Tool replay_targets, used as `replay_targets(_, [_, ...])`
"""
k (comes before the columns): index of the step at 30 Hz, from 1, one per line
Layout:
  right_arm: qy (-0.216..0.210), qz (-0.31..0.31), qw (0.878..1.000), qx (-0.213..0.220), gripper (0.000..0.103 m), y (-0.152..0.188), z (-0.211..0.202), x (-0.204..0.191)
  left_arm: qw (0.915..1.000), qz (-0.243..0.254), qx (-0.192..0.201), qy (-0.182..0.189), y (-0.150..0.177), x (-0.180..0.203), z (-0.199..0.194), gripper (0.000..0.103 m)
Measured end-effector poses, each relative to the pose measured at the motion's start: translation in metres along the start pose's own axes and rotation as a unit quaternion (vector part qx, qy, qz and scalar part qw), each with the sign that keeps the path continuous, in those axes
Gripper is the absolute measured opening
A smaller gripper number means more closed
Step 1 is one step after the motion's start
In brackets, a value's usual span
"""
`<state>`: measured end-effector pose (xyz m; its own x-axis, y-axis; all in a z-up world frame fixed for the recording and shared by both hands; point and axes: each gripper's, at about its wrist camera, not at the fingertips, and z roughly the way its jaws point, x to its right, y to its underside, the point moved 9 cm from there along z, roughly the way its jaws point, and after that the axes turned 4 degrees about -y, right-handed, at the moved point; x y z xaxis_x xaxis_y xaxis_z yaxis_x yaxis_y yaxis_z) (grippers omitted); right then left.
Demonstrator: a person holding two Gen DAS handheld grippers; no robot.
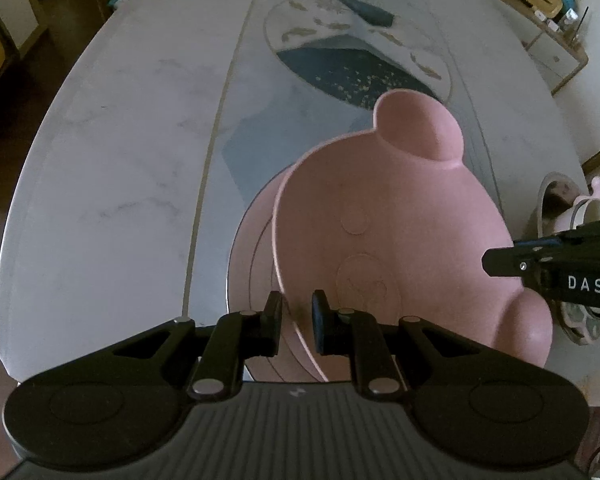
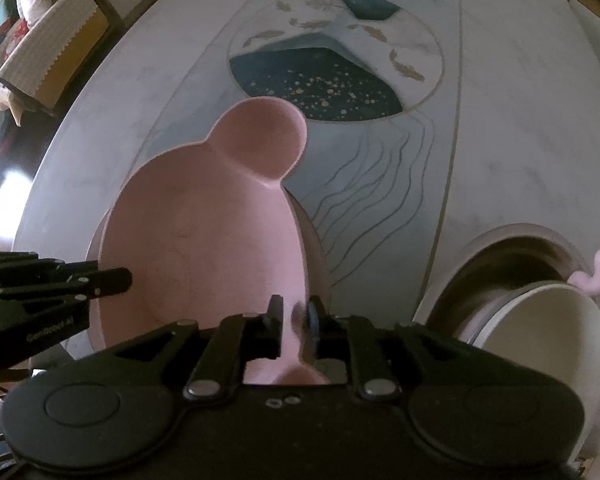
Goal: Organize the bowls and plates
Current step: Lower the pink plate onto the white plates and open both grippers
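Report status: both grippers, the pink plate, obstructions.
Left gripper shut on pink eared plate rim. Right gripper straddles opposite rim, grip unclear. Plate over second pink dish. Nothing blocking.

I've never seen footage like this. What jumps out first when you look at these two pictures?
A big pink plate with round ears, shaped like an animal's head, fills the middle and lies on another pink dish on the table, which is painted with fish and a jellyfish. The left gripper and the right gripper each straddle its rim from opposite sides. At the right edge, a white bowl leans in a grey one.
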<state>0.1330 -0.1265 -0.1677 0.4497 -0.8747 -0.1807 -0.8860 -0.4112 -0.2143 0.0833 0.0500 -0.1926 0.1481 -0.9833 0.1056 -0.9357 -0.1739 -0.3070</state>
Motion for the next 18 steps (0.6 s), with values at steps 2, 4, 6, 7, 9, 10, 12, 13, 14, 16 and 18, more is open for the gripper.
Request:
replay_targets(2, [0.002,0.000,1.000,0.003,0.020,0.000,-0.001,0.001,1.0000,0.004,0.006,-0.004,-0.002,0.000,-0.003,0.015])
replay_targets(4, [0.000,0.003,1.000,0.007,0.021,0.001,-0.003,0.002,0.9999,0.005,0.011,-0.005,-0.003,0.000,-0.007,0.015])
replay_targets(6, [0.001,0.006,1.000,0.012,0.024,0.001,-0.006,0.002,0.9999,0.007,0.015,-0.004,-0.003,0.001,-0.011,0.015])
replay_targets(7, [0.000,0.007,1.000,0.015,0.025,0.001,-0.008,0.003,0.9998,0.007,0.017,-0.004,-0.003,0.001,-0.014,0.015])
replay_targets(9, [-0.005,0.012,1.000,0.020,0.027,0.003,-0.013,0.003,0.9997,0.012,0.023,-0.004,-0.004,0.003,-0.019,0.015])
replay_targets(10, [-0.009,0.013,1.000,0.023,0.026,0.003,-0.017,0.003,0.9995,0.015,0.026,-0.004,-0.004,0.004,-0.022,0.015])
replay_targets(12, [-0.013,0.015,0.999,0.030,0.027,0.005,-0.023,0.003,0.9992,0.022,0.033,-0.002,-0.004,0.007,-0.029,0.015])
replay_targets(13, [-0.016,0.016,0.999,0.034,0.027,0.006,-0.026,0.002,0.9990,0.026,0.036,-0.001,-0.004,0.009,-0.032,0.015])
replay_targets(14, [-0.020,0.017,0.999,0.038,0.027,0.007,-0.029,0.001,0.9988,0.032,0.039,0.002,-0.003,0.012,-0.035,0.015])
replay_targets(16, [-0.026,0.018,0.998,0.047,0.027,0.009,-0.036,0.001,0.9980,0.043,0.047,0.006,-0.002,0.018,-0.042,0.016])
replay_targets(18, [-0.032,0.019,0.998,0.054,0.027,0.012,-0.042,-0.001,0.9970,0.052,0.056,0.009,-0.001,0.024,-0.050,0.021])
